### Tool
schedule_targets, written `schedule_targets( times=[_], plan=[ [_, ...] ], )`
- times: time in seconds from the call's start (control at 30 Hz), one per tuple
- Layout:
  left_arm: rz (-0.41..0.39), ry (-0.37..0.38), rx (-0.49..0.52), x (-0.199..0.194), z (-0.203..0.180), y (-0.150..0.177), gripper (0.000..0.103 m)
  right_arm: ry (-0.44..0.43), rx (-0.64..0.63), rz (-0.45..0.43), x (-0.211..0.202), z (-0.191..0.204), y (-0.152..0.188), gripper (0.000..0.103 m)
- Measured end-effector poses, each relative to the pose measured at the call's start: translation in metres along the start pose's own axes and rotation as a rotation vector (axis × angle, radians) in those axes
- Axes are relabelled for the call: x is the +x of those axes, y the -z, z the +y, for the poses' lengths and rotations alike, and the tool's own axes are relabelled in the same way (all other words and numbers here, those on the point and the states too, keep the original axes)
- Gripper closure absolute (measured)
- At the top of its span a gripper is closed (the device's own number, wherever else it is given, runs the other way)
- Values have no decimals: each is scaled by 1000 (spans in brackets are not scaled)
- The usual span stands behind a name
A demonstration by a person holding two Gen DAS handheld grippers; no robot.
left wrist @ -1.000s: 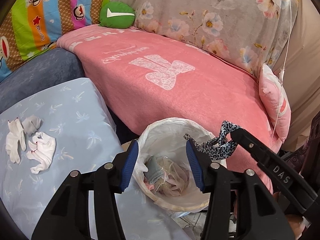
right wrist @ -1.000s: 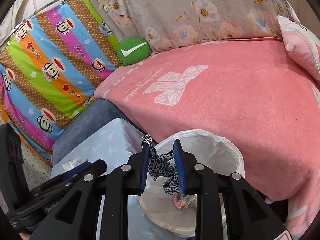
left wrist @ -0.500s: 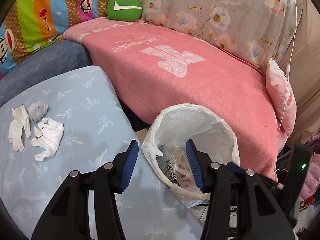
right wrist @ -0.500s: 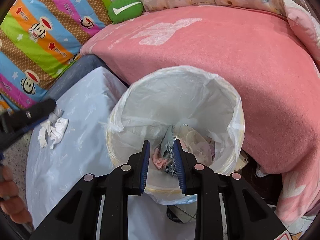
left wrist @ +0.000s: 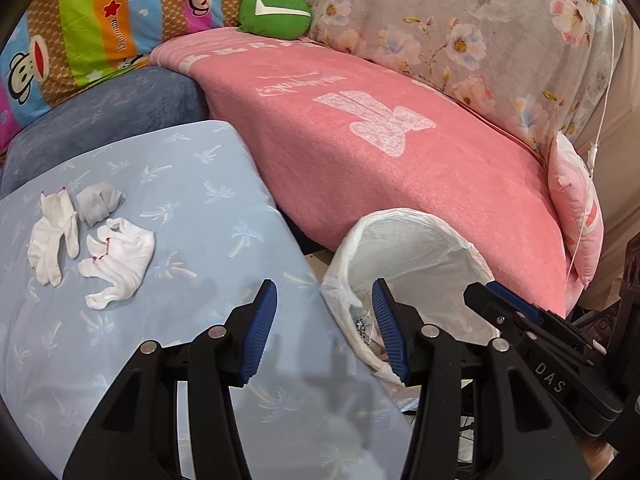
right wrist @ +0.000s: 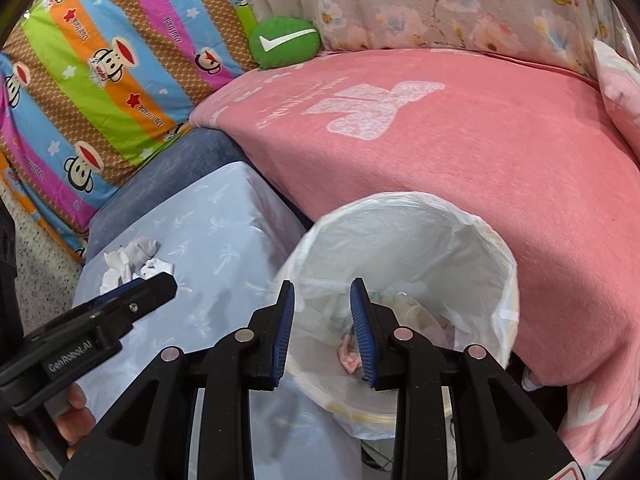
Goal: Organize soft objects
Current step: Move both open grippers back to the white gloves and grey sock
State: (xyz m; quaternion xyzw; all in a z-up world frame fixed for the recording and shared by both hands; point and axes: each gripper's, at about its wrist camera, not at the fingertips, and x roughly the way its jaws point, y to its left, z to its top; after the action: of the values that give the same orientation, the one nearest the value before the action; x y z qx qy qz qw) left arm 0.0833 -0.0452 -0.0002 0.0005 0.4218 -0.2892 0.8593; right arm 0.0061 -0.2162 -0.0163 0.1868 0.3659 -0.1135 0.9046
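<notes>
Two white socks [left wrist: 116, 260] [left wrist: 54, 236] and a grey sock [left wrist: 98, 202] lie on the pale blue cloth-covered table [left wrist: 200, 208]; the right wrist view shows them small, grey sock [right wrist: 145, 246] at the back. A white-lined bin [right wrist: 404, 220] stands between table and sofa, with soft items [right wrist: 348, 354] at its bottom, among them a spotted piece [left wrist: 362, 326]. My left gripper [left wrist: 324, 296] is open and empty over the table's right edge. My right gripper [right wrist: 322, 292] is open and empty above the bin's left rim; the left wrist view catches it from the side [left wrist: 496, 300].
A pink blanket [left wrist: 380, 152] covers the sofa behind the bin. A green cushion [left wrist: 276, 12], a striped monkey-print cushion [right wrist: 92, 76], a floral cover [left wrist: 460, 32] and a pink pillow [left wrist: 576, 208] line the back. A hand [right wrist: 72, 412] holds the left gripper.
A second ago my right gripper held a leopard-print piece above the bin; the piece now lies inside and the jaws stand wider apart. Both grippers have drifted left toward the table.
</notes>
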Motion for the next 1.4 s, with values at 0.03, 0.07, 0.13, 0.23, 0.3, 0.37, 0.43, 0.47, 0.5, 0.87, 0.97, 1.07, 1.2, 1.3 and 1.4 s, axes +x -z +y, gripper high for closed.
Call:
schedule_targets(
  times=[0.03,0.07,0.13,0.23,0.3,0.37,0.43,0.47,0.5,0.87,0.97,1.07,1.2,1.3,1.4],
  plan=[
    [-1,-4,-8,-1,4,0,55,-6,-9,1,2,6,-1,74],
    [-2,-7,-15,-1,8,0,55,-12,-17,2,4,12,-2,74],
    [-5,-16,-33,-3,19,0,55,-27,-37,5,7,26,-4,73],
    [-9,-32,-59,-6,35,0,55,-48,-62,10,13,46,-5,73],
    [-12,-43,-78,-9,47,1,55,-61,-78,15,18,60,-6,73],
    [-16,-54,-97,-12,60,2,55,-73,-93,22,23,73,-6,72],
    [-19,-69,-112,-14,72,3,55,-85,-113,32,29,89,-5,72],
    [-20,-77,-123,-15,79,4,55,-89,-121,35,32,96,-4,72],
    [-20,-81,-135,-16,86,5,55,-95,-131,40,35,104,-3,72],
    [-29,-172,-258,-31,169,15,45,-147,-201,89,70,176,8,70],
    [-34,-208,-298,-35,195,19,42,-157,-217,97,81,195,11,65],
    [-34,-240,-346,-37,220,22,35,-173,-231,111,95,215,13,62],
    [-38,-280,-404,-38,253,22,32,-190,-244,128,115,238,15,58],
    [-37,-292,-430,-35,274,19,32,-206,-259,138,130,257,13,55],
    [-35,-296,-446,-29,291,12,32,-213,-267,135,146,275,8,51]
  ],
)
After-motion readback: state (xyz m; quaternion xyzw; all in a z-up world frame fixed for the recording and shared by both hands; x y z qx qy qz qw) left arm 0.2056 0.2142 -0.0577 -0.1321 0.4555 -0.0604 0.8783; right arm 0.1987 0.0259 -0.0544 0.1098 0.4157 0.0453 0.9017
